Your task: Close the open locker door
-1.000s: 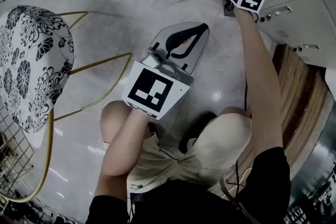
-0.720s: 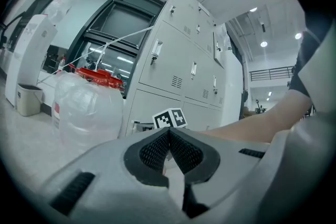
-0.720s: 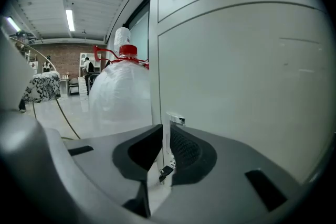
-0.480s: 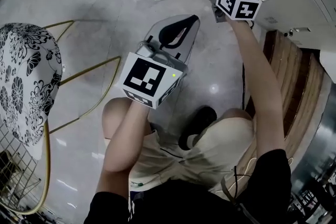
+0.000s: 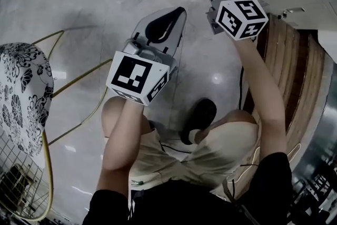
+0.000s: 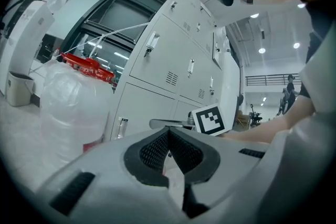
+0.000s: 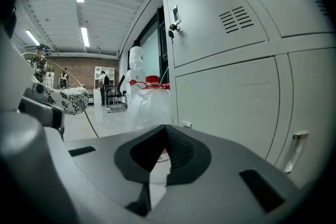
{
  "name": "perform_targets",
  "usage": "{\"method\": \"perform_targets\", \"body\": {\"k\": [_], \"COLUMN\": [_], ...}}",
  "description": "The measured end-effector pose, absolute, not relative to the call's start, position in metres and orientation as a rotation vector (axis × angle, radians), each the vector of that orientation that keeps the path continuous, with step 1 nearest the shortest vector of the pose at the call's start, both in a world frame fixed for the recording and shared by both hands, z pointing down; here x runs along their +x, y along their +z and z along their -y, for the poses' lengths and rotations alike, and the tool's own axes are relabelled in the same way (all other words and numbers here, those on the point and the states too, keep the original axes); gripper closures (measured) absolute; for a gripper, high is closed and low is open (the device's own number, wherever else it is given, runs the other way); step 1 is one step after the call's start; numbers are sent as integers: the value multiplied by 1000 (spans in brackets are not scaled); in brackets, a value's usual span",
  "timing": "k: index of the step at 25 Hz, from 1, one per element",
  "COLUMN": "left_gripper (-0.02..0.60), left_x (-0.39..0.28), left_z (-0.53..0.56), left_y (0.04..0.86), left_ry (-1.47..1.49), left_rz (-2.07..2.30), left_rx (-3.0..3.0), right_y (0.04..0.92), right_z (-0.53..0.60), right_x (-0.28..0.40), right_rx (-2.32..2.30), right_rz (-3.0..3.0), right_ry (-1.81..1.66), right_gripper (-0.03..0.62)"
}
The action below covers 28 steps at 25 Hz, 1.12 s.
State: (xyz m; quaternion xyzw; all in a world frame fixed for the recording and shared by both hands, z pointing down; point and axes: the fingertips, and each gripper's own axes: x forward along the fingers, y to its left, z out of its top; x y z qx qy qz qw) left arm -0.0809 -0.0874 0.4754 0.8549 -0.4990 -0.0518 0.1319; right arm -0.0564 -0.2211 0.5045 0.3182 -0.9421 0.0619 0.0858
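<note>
Setting: polished grey floor (image 5: pixel 84 2), with a bank of lockers (image 7: pixel 231 18) faced at close range.
Left gripper (image 6: pixel 168 132): jaws are pressed together, nothing held.
Right gripper (image 7: pixel 166 128): jaws are pressed together, empty, held near the locker door (image 7: pixel 231 107).
Locker door: seen flush; no gap is made out.
Risk: if left unlatched, it may be swung open again.
</note>
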Motion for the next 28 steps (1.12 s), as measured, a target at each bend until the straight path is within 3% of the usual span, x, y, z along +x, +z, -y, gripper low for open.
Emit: {"method": "perform_targets", "body": {"k": [10,20,28], "left_gripper": [565,565,565], "left_x": [-58,-33,-5], "left_z": [93,88,95], "left_y": [450,392,254], "left_ry": [-139,-137,15], "left_rz": [1458,1444,1388], "left_rx": [2469,2458,2522], "right_y": [474,383,251], "right_z": [187,148,130], "right_x": [-3,57,105], "right_rx": [968,1036,1066], "right_rz": [2835,2754,2725], "right_ry": [194,170,208], "right_gripper": [591,591,591]}}
